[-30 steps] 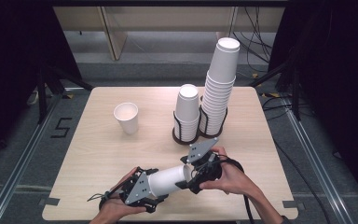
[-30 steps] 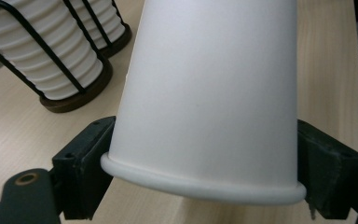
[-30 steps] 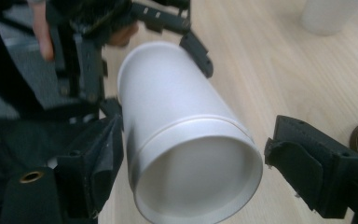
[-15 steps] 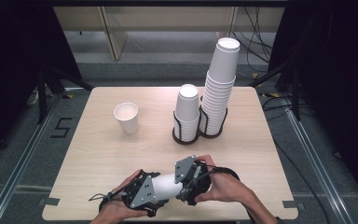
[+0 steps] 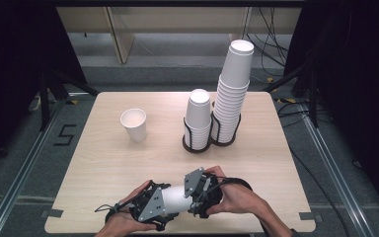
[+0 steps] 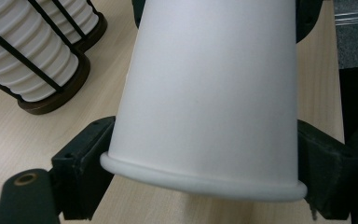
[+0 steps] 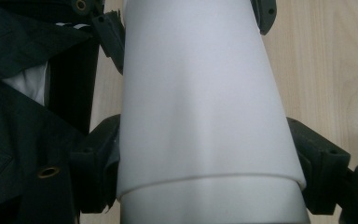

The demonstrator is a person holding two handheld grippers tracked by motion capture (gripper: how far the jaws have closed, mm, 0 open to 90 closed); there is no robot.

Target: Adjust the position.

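A white paper cup lies level just above the table's front edge, held between both hands. My left gripper comes in from the left and is shut on the cup at its rolled rim end, a black jaw on either side. My right gripper comes in from the right and is shut on the same cup, its jaws pressed to both sides. In the right gripper view a faint step line crosses the cup near the camera. Whether that marks a second nested cup I cannot tell.
A single upright cup stands at mid-left of the wooden table. Behind the hands, a short cup stack and a tall one sit upside down in black wire holders. Dark floor surrounds the table.
My right gripper has moved left and toward the front edge, sliding over the cup's free end. The left gripper and the cup have stayed put.
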